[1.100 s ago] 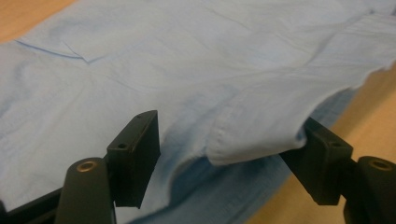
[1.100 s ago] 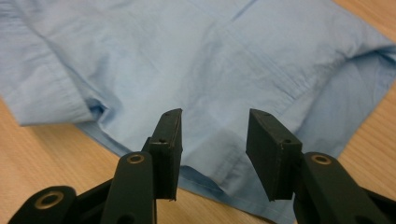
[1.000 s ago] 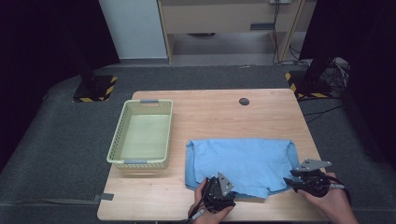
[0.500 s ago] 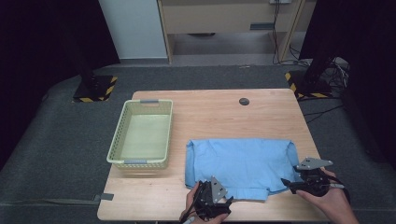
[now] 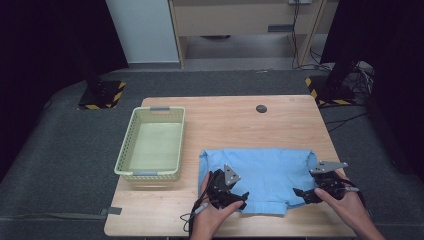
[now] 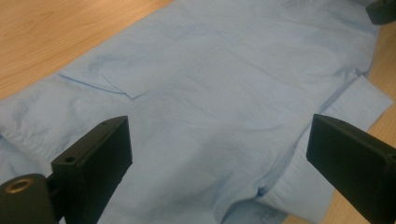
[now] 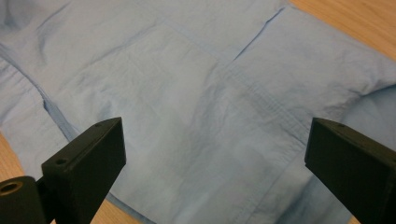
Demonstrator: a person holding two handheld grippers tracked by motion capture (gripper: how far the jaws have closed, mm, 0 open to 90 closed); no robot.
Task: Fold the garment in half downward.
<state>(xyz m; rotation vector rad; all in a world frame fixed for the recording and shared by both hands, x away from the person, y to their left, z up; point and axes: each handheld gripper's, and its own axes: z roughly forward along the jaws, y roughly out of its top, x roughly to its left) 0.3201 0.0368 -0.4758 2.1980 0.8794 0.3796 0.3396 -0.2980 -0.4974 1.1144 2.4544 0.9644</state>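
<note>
A light blue shirt (image 5: 267, 172) lies flat and folded on the wooden table (image 5: 225, 120), near its front edge. My left gripper (image 5: 240, 196) hovers over the shirt's near left corner and points right across it. Its jaws have just been opening and stand wide apart, with the cloth (image 6: 210, 70) below them and nothing pinched. At the shirt's right edge my right gripper (image 5: 301, 193) points left. Its jaws have also just been opening, and the fabric (image 7: 187, 70) lies loose under the gap. Left gripper (image 6: 219, 135) and right gripper (image 7: 212, 135) both stand open.
An empty pale green basket (image 5: 152, 172) stands at the table's left side. A small dark disc (image 5: 261, 108) lies near the far edge. Black stands with yellow-striped bases (image 5: 102, 97) sit on the floor beyond the table's corners.
The left gripper has risen and shifted a little left off the shirt's near hem. Both pairs of jaws stand wider than before. The right hand has stayed in place.
</note>
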